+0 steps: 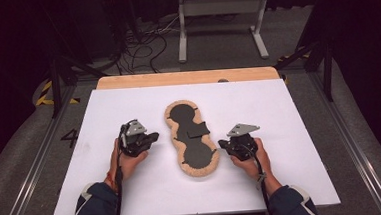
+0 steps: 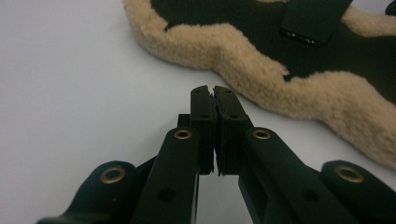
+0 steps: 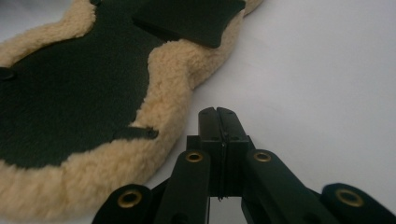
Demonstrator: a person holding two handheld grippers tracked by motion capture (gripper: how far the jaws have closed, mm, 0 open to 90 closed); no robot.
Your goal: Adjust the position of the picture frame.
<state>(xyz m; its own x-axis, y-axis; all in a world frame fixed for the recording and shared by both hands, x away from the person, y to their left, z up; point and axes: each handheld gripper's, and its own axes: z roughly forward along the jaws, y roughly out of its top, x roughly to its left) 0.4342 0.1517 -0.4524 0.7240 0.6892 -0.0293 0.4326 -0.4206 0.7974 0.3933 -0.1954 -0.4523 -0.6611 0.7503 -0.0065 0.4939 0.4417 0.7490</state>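
Note:
A long pad of tan fleece with a black upper face (image 1: 190,137) lies lengthwise in the middle of the white board (image 1: 278,107). A black strap flap (image 1: 198,130) rests across its waist. My left gripper (image 1: 154,137) sits just left of the pad, shut with nothing between its jaws. In the left gripper view the left gripper (image 2: 214,89) has its jaw tips a short way off the fleece edge (image 2: 261,79). My right gripper (image 1: 221,144) is shut and empty, close to the pad's near right edge. The right gripper (image 3: 218,111) tips lie beside the fleece (image 3: 173,79), apart from it.
The board lies on a wooden table (image 1: 186,77). Beyond it stand a grey metal frame (image 1: 221,20) and loose cables (image 1: 139,45) on the floor. Metal rails (image 1: 27,172) run along both sides. Bare white surface lies around the pad.

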